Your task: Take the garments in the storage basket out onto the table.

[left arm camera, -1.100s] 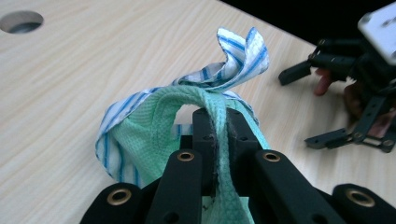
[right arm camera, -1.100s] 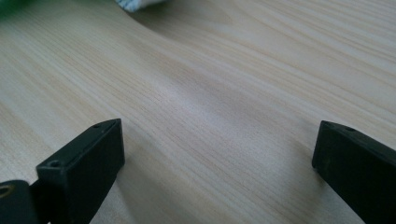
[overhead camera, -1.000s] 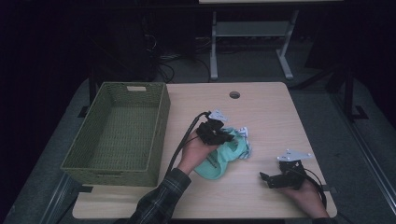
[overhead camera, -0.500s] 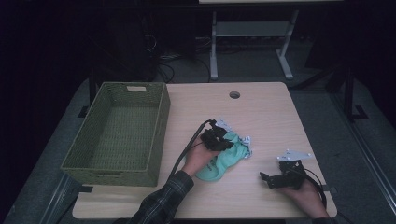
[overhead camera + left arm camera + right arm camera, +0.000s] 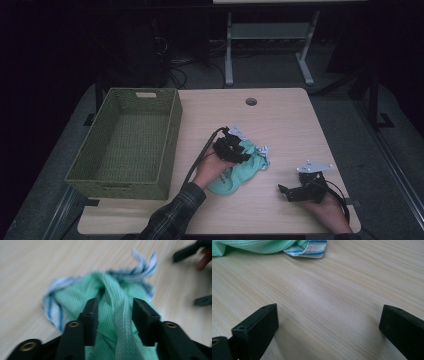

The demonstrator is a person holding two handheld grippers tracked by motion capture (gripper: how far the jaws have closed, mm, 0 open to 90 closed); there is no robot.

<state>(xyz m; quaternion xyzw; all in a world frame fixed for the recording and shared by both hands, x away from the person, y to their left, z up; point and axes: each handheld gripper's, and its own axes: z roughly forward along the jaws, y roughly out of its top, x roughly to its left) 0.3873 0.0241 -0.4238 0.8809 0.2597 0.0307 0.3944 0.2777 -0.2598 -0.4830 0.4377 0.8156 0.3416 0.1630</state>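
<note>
Our left gripper (image 5: 113, 315) has just been opening — a fold of the green cloth (image 5: 240, 167) between its jaws, on the table (image 5: 280, 115). Right gripper (image 5: 292, 192) waits wide open, empty. The wicker basket (image 5: 165, 130) is unfilled — cloth not yet in.

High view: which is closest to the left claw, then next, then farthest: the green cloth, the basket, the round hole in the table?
1. Green cloth: right under the left claw.
2. Round hole: on the table's far side.
3. Basket: to the left. These last two are nearly too close to call.
</note>
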